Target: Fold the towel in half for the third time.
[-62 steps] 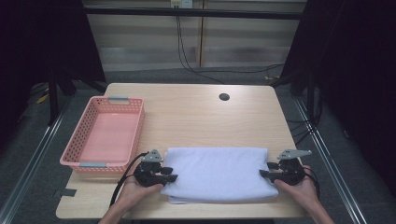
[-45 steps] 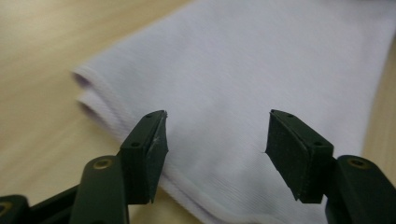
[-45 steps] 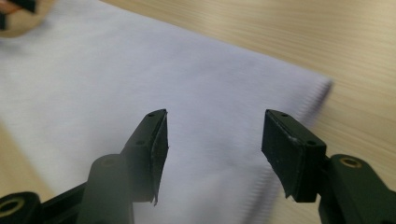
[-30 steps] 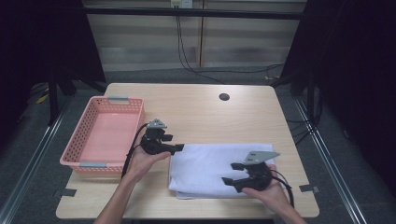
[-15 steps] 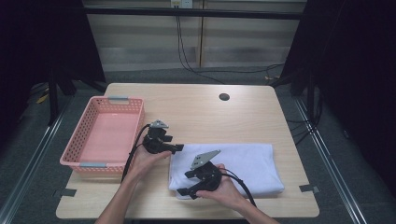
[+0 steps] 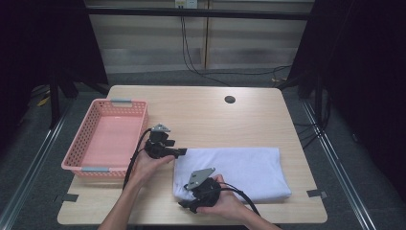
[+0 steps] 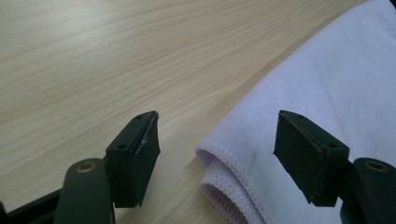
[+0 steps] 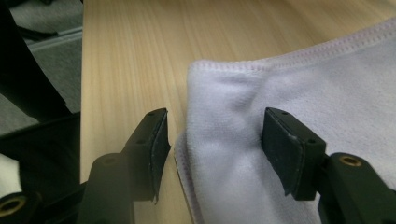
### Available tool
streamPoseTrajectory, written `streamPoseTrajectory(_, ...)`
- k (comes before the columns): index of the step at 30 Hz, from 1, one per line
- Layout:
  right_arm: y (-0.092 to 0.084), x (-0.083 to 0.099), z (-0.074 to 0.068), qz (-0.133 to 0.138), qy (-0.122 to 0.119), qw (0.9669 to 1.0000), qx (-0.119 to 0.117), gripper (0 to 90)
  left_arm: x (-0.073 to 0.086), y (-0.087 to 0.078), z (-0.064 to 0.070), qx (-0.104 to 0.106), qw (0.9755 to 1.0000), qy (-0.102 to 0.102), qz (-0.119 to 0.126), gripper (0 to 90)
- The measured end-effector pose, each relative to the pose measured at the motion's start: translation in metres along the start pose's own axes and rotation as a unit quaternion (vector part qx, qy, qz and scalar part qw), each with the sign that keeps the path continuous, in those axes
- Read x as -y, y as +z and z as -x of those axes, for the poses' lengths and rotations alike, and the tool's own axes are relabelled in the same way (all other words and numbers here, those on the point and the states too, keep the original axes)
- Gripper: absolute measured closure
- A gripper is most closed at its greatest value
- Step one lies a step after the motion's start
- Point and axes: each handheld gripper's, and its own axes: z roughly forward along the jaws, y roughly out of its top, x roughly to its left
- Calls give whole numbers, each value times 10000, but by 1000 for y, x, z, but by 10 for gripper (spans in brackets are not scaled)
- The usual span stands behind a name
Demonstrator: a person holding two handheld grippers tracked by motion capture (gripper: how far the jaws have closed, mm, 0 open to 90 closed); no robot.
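1. Worktop [image 6: 201, 110]: pale wood; dark room surrounds it.
2. Folded white towel [image 6: 249, 167] at the near edge, pink basket [image 6: 103, 139] to its left.
3. My left hand-held gripper [image 6: 181, 152] and right hand-held gripper [image 6: 184, 205]: jaws apart, straddling towel corners.

A white towel [image 6: 239, 170] lay folded into a long flat rectangle in the lower centre-right of the high view, on the wooden table [image 6: 206, 115]; its hemmed, stacked layers [image 7: 224, 186] showed at the lower centre of the left gripper view. Its left end looked slightly rumpled [image 8: 243, 98].
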Motion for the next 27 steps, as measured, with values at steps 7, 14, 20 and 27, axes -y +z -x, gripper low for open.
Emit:
streamPoseTrajectory(7,-3,4,13,146,71,9999,53,697,2,2,-8,-259,9995,-196,-20,292)
streamPoseTrajectory(14,-5,5,18,187,533,9984,-57,748,4,6,-10,-244,9995,-132,-118,283)
streamPoseTrajectory(20,-5,5,19,184,546,9983,-86,752,5,11,-9,-74,9997,-67,-205,288)
streamPoseTrajectory(27,-5,5,19,182,550,9983,-90,752,7,18,2,222,9984,259,-442,446)
